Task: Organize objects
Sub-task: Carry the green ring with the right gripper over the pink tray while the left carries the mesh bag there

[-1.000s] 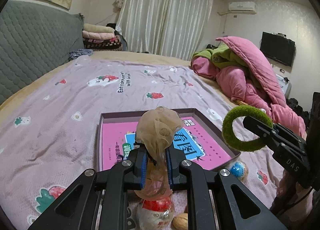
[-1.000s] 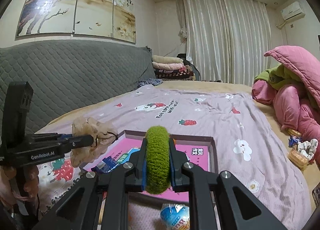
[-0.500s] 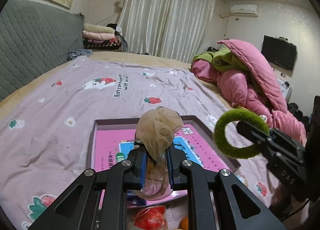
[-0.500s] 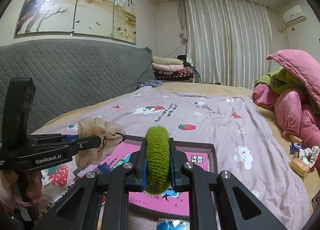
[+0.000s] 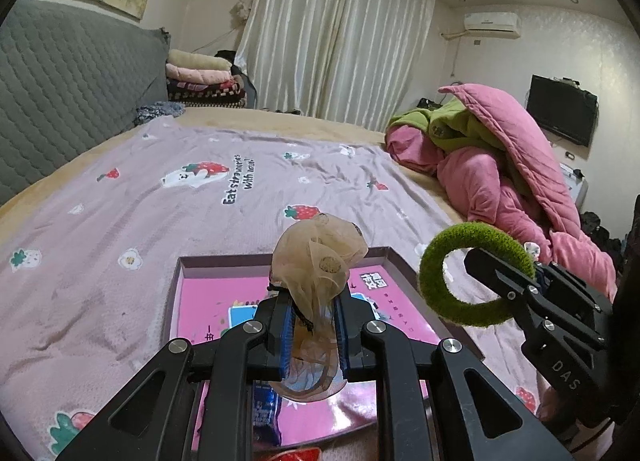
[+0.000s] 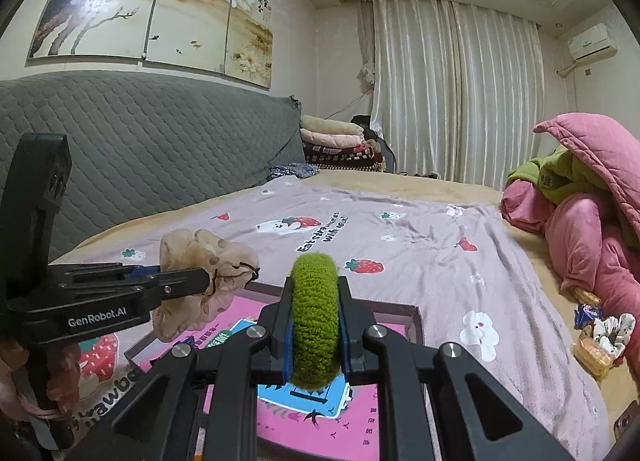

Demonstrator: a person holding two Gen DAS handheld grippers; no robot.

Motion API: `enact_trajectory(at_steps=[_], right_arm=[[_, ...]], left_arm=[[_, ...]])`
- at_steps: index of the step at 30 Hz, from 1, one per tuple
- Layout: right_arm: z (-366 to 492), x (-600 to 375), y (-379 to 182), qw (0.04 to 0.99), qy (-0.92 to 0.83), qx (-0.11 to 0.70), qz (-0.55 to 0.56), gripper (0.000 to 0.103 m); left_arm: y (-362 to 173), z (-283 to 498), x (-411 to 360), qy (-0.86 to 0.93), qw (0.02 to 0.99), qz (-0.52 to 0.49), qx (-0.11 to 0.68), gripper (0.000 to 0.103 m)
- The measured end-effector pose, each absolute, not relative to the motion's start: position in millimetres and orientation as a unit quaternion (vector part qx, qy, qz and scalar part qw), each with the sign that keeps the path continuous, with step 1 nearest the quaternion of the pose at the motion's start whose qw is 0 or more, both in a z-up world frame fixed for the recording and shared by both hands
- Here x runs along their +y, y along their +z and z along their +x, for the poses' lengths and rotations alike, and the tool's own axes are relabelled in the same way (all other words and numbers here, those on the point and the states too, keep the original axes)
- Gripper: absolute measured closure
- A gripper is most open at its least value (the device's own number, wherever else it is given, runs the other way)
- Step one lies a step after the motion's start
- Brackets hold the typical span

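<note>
The left tool is pinching a beige see-through fabric hair scrunchie. Its two black fingers with blue pads press on the lower part, and the puffy top sticks up above the tips. In the right wrist view this scrunchie hangs from the left tool off to the left side.

The right tool is pinching a fuzzy green ring-shaped hair tie. The ring stands on its edge between the pads. In the left wrist view the same green ring sits at the tip of the right tool, off to the right of the left tool.

Just under and in front of both tools is a shallow dark box with a pink printed sheet inside. Both held things are up in the air over it, not touching it. At the near edge of the box, below the left tool, lies a small blue packet.

The box rests on a bed with a light purple strawberry-print sheet. Farther off to the right is a heap of pink and green quilts. Far ahead hang white curtains.
</note>
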State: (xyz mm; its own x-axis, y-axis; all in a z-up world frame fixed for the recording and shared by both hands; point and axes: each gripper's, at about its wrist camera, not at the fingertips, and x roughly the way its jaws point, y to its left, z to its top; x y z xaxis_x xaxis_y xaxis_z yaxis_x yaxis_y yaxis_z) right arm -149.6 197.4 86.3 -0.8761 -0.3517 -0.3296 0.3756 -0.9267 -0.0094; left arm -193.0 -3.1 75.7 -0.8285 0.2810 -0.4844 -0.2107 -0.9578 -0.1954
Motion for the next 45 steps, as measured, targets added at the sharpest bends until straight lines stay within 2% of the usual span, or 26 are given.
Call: enact_trajectory(at_steps=[11,45], right_arm=[[-160.9,200.7,87.0,0.183,-0.968,0.038,0.165,0.085],[-174.9,199.7,38.7,0.171,-0.948,0.044,0.265,0.085]], left_arm=[[65.9,-202.8,4.6,0.950,0.132,-0.276,-0.069,0.085],[24.5,-196.6,29.9,0.931,0.157,-0.326,-0.047,0.085]])
